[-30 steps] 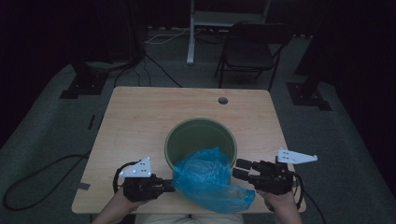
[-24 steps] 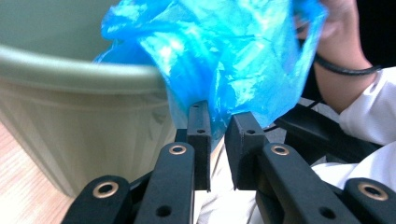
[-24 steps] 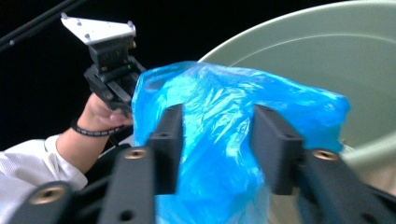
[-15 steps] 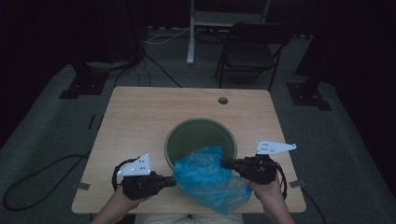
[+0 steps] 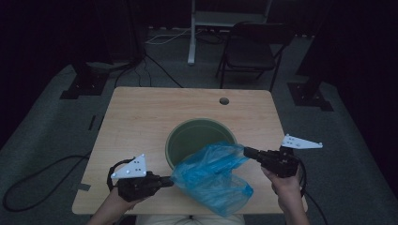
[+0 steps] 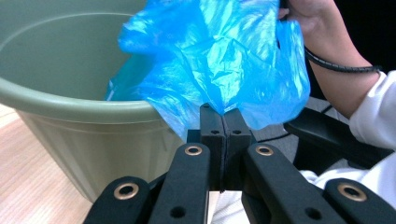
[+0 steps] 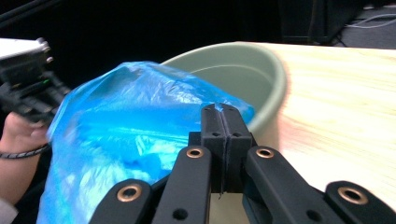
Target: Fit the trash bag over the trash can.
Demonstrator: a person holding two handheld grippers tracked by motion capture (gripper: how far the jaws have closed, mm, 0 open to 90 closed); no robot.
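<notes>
1. A blue plastic bag [image 5: 213, 176] is stretched between two handheld grippers at the near edge of a table. It is thin, glossy, translucent plastic, heavily crinkled, with bright highlights along its folds.
2. In the high view, the bag's upper part lies over the near rim of a bucket, and its lower part sags past the near table edge toward the person.
3. In the left gripper view, the bag [image 6: 219, 60] billows upward from the jaw tips, and one fold dips inside the bucket's mouth.
4. The left gripper [image 5: 165, 181] has its jaws pressed together on the bag's left edge. In its own view, the left gripper [image 6: 224, 122] has its two black pads meeting with film pinched between them.
5. The right gripper [image 5: 248, 152] is clamped on the bag's upper right corner, above the bucket's right rim. In its own view, the right gripper [image 7: 223, 114] has its pads closed flat against each other, and blue film reaches up to their tips.
6. Each gripper carries a grey three-cornered plate on top, and a black cable trails from each.
7. The bucket [image 5: 187, 136] is round, pale green and open-topped. It stands upright on the near half of the table.
8. The table [image 5: 141, 122] has a light wooden top with a small round hole near its far edge.
9. The person's left hand [image 5: 117, 202] and right hand [image 5: 286, 183] come in from the bottom of the high view.
10. Beyond the table, a dark folding chair [image 5: 251, 49] stands on a grey floor in a dim room.
</notes>
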